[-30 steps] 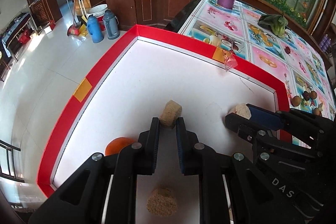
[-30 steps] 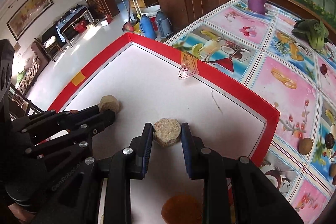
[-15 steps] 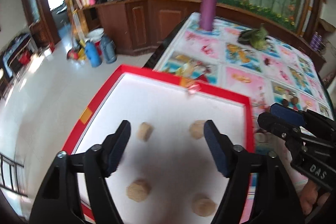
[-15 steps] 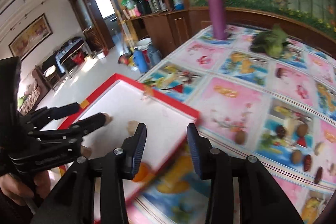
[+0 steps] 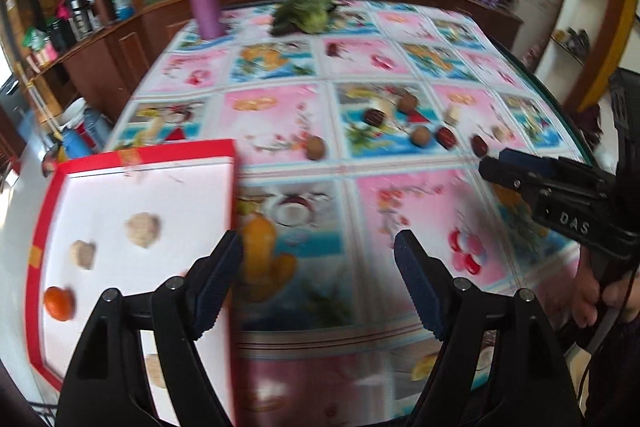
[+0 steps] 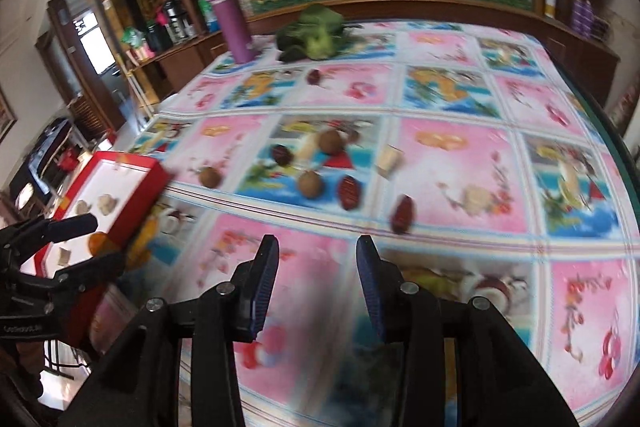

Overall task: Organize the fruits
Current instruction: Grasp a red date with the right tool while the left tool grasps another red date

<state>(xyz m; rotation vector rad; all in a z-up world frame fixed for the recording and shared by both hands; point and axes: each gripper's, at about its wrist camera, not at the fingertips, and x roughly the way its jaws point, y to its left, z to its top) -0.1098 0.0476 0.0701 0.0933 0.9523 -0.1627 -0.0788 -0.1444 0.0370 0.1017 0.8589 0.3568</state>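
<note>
Both grippers are empty with their jaws spread. The left gripper (image 5: 318,281), low in the centre of its own view, is opened very wide above the tablecloth (image 5: 400,211), and the right gripper (image 6: 314,281) is parted more narrowly over a pink panel near the bottom of its frame. Neither touches anything, which suits a reach toward the next piece. The red-rimmed tray (image 5: 168,151) sits at the lower left of the left wrist view, at the table's edge, and serves as the collecting place: it already holds two pale rough lumps (image 5: 143,229) side by side and an orange fruit (image 5: 59,303) nearer the lower left corner. Loose fruit waits in the middle band of the right wrist view, spread across the printed panels: round brown fruits (image 6: 310,183) and dark red dates (image 6: 349,191), each apart from the others, with one date (image 6: 402,214) lying nearest the right gripper, just above and right of its fingertips. That one looks the likeliest next pick, though motion blur makes the exact kind of fruit hard to confirm. A purple flask (image 6: 231,23) and a leafy vegetable (image 6: 316,35) stand at the far upper edge, well clear of the work.
</note>
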